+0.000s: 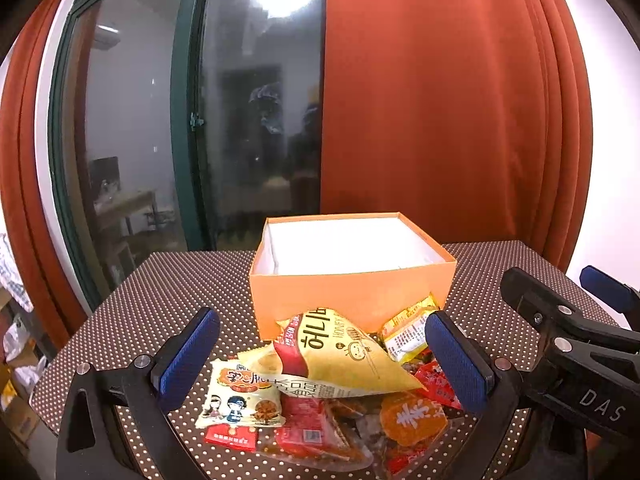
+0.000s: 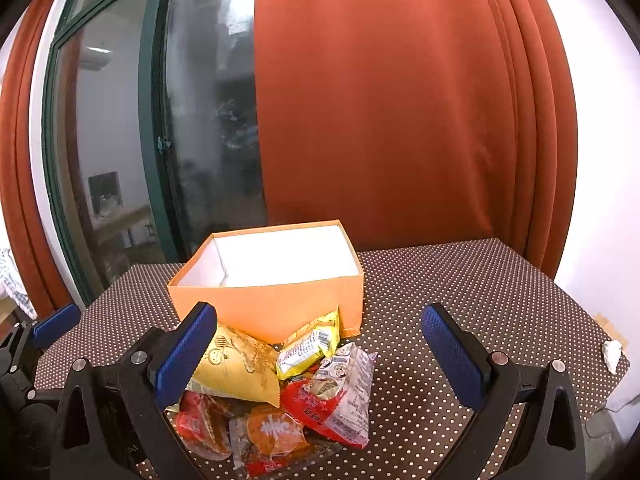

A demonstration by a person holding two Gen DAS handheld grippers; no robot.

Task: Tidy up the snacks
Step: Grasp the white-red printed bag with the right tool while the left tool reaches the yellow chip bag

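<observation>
Both tools, left tool (image 1: pixel 322 354) and right tool (image 2: pixel 320 354), spread wide, empty | heaped foil snack packets (image 1: pixel 332 380) lower centre on dotted brown worktop (image 2: pixel 460 280) | I judge open orange cardboard box (image 1: pixel 352 292) behind awaits them

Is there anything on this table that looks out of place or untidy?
Yes. The snack packets lie in a loose heap, overlapping, on the table in front of the orange box, which looks empty. A small crumpled white scrap sits alone near the table's right edge.

polka-dot table (image 2: pixel 460 280) bears orange box (image 2: pixel 272 304), snack packets (image 2: pixel 280 392).
</observation>
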